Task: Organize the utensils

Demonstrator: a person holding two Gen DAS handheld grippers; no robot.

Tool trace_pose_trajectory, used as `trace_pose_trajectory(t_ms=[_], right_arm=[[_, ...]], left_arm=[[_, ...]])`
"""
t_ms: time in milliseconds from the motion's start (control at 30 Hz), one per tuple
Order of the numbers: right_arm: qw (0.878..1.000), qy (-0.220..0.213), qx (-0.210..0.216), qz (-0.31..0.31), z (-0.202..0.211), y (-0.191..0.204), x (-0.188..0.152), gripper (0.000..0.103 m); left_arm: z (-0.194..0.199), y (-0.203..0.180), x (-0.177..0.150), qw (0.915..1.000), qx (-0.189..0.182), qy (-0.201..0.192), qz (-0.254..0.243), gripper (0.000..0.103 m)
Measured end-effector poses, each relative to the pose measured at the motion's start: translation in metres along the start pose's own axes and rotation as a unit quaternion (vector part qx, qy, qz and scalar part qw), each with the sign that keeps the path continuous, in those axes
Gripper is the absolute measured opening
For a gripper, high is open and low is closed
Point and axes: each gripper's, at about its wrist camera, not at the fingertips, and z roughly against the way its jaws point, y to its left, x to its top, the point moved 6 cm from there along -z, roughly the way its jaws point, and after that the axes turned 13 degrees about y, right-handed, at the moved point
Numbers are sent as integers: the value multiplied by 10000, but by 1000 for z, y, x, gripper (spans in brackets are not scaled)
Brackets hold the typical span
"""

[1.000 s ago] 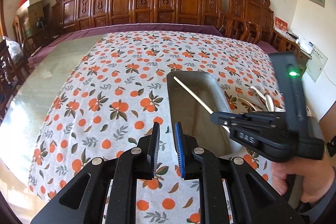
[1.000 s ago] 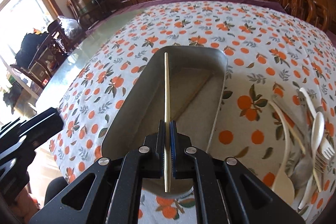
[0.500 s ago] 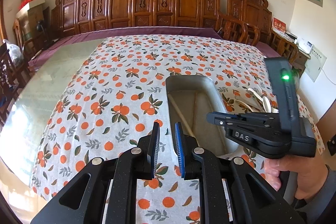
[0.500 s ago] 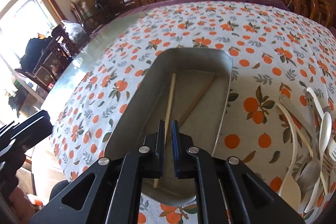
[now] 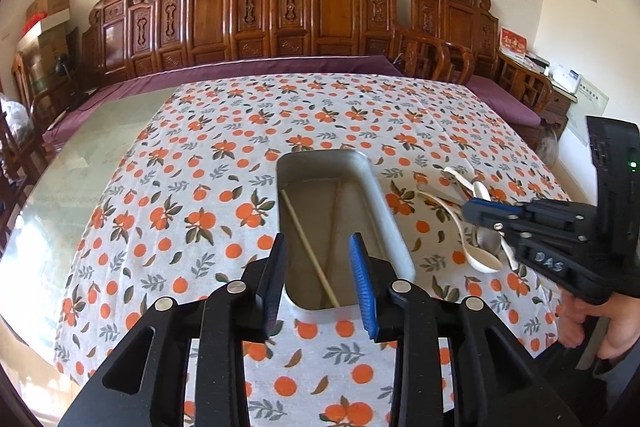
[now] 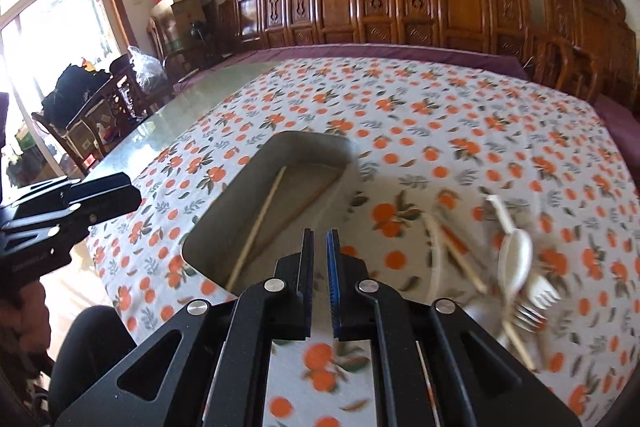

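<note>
Left wrist view: the left gripper (image 5: 318, 275) sits at 6 o'clock with its jaws released, a wide gap between them and nothing in it. Through that gap shows the near end of the metal tray (image 5: 390, 227), which lies lengthwise on the bench (image 5: 168, 195) under an orange-print cloth (image 5: 224, 163). Two chopsticks lie inside the tray: a pale one (image 5: 308, 243) running from 11 o'clock to 5 o'clock across the floor, and a darker one (image 5: 334, 223) beside it, closer to the right wall; they draw together toward the near end. At 3 o'clock, beyond the tray's right wall, a pile of utensils (image 5: 476, 223) rests on the cloth, white spoons among them. The right gripper (image 5: 470, 211) reaches in from the right edge above that pile, held by a hand (image 5: 600, 323); its jaws look only slightly parted, with nothing seen between them.

Right wrist view: the right gripper (image 6: 320, 279) is at 6 o'clock, jaws released to a narrow slit, gripping nothing. The tray (image 6: 200, 231) lies at 11 o'clock from the jaws, both chopsticks (image 6: 260, 223) inside. The pile (image 6: 516, 267), blurred, is at 3 o'clock: white spoons, a fork, another chopstick. The left gripper (image 6: 128, 193) shows at 9 o'clock.
</note>
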Motion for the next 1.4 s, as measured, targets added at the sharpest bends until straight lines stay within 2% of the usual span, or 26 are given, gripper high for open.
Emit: trace_pose_trajectory(t_ms=[300,367,533,667,867,1067,1233,1300,1400], right_arm=[[9986,-258,-453,-13,41,-41,-21,9],[9981,-301,-536,-43,46,-50,-25,15],[9968,-309,-652,-338,46,-78,-32,16],[9956,-302,-722,-509,39,-97,-39,16],[9946,-257,-671,-748,26,-120,-50,17],[9937,-101,-693,-873,8,-136,-62,17],[9926,-48,-743,-958,3,-146,-65,17],[9921,-20,-751,-1005,1,-150,-66,17],[9920,-4,-730,-1033,-1,-152,-67,17]], left_arm=[[2,-29,4,9997,-142,-31,-202,55],[1,-36,5,9995,-179,-18,-250,60],[-6,-56,8,9989,-243,49,-400,60],[-13,-70,11,9982,-247,89,-540,64],[-30,-92,16,9966,-246,210,-752,66],[-56,-117,23,9941,-317,390,-961,66],[-85,-140,29,9914,-528,624,-1022,65],[-96,-147,29,9904,-564,705,-1045,64],[-117,-159,28,9880,-614,914,-1081,55]])
